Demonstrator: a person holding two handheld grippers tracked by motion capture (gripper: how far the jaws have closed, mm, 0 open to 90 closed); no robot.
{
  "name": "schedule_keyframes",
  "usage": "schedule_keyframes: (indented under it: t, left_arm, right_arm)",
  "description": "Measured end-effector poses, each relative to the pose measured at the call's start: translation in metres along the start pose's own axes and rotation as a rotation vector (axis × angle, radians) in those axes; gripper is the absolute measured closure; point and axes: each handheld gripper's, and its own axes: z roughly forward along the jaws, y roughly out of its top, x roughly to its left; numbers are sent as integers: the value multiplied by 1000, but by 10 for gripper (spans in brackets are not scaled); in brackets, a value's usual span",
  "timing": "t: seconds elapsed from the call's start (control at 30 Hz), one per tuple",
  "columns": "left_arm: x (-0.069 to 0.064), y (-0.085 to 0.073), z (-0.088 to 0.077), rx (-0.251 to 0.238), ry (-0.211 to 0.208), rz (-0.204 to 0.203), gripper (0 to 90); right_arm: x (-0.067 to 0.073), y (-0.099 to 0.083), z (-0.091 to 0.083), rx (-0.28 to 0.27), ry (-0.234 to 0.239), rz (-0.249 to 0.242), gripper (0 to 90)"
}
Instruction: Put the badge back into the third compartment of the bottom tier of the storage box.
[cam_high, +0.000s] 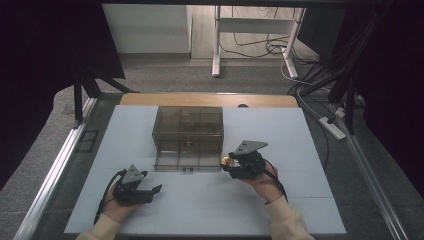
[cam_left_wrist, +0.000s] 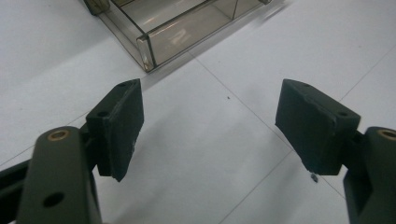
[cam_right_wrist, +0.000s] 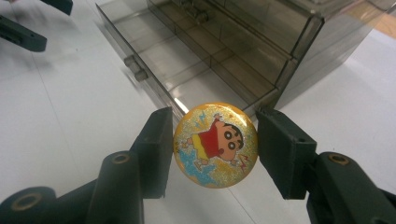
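We see the left gripper (cam_high: 156, 190) near, fingers apart over the worktop (cam_high: 300, 150); the right gripper (cam_right_wrist: 212, 147) clamps a badge (cam_right_wrist: 215, 144) beside the open drawer (cam_high: 186, 161).

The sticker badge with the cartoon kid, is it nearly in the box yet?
Partway. Done: the bottom drawer of the clear box is already pulled out. In hand: the right gripper holds the round badge by its edges, beside the drawer's corner, above the table. Left: probably dropping it in and pushing the drawer shut. The left gripper is open, holding nothing.
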Motion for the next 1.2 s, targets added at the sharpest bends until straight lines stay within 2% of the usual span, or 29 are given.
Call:
schedule_keyframes:
  t: [0.2, 0.6, 1.2]
  left_arm:
    - [0, 0, 0, 1, 0, 1, 246]
    - [0, 0, 0, 0, 1, 3, 246]
    - [-1, 0, 1, 3, 0, 7, 245]
  right_arm:
    - [2, 2, -2, -31, 9, 6, 469]
    - [3, 4, -2, -65, -4, 9, 469]
    - [10, 13, 6, -86, 0, -1, 469]
